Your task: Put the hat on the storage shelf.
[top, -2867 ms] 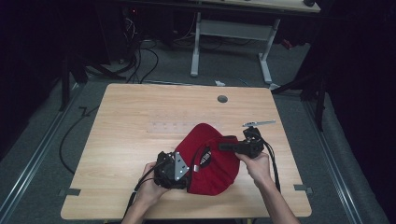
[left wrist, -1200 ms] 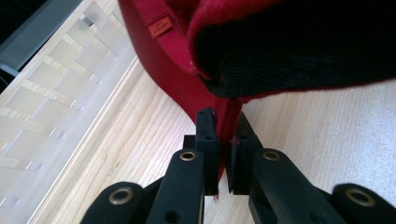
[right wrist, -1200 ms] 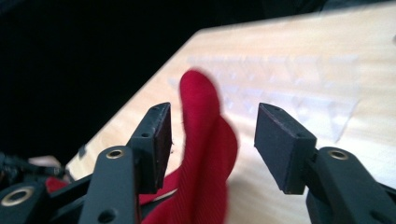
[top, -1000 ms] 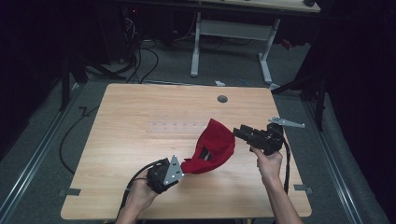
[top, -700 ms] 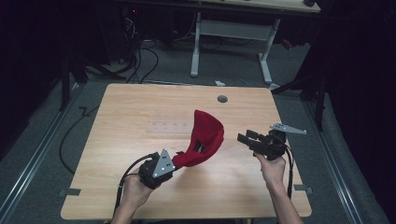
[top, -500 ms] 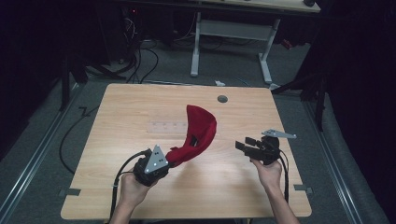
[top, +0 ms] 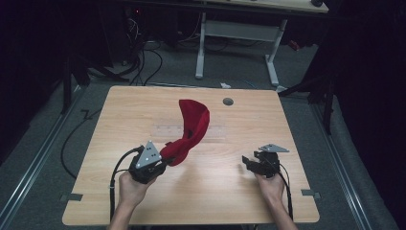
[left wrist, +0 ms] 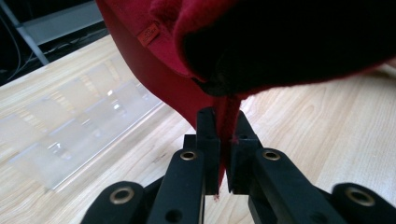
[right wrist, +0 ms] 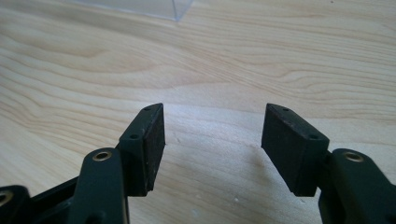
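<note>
Since the earlier frames, the right gripper (top: 248, 162) has let go of the red cap (top: 191, 127) and dropped to the table (top: 119, 115) at about 4 o'clock, its jaws just opened wide with nothing between them. At 7 o'clock the left gripper (top: 165, 162) now carries the cap alone, shut on a thin edge of fabric (left wrist: 227, 126), with the cap hanging above the table toward 12 o'clock. Beyond it lies a clear plastic tray (left wrist: 79, 121). That pinch looks slim: the cap's weight could pull the edge free, or it could swing and drop onto the tray.
</note>
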### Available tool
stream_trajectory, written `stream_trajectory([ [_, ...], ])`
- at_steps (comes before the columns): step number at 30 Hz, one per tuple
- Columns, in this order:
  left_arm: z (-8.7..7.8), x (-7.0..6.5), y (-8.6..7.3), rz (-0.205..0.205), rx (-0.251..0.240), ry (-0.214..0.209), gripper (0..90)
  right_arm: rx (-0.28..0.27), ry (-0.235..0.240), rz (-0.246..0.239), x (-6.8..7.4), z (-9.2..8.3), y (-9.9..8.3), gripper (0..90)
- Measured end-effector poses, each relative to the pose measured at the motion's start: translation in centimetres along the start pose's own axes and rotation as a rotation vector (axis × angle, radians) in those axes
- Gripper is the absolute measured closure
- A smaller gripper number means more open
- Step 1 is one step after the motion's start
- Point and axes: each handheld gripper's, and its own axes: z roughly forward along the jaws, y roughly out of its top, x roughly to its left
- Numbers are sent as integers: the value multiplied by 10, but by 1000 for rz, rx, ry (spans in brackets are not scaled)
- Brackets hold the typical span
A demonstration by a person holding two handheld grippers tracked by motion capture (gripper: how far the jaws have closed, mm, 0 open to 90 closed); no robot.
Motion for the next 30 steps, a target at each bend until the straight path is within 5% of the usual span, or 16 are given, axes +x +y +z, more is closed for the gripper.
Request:
stream_trajectory([
  [6,-5,12,8,-47,-24,21,858,17,-65,-57,6,7,-8,384],
  [10,-3,15,13,-54,-28,31,859,15,-68,-76,7,7,-9,375],
  [30,4,37,45,-186,-141,68,858,21,-58,-58,5,7,-9,360],
])
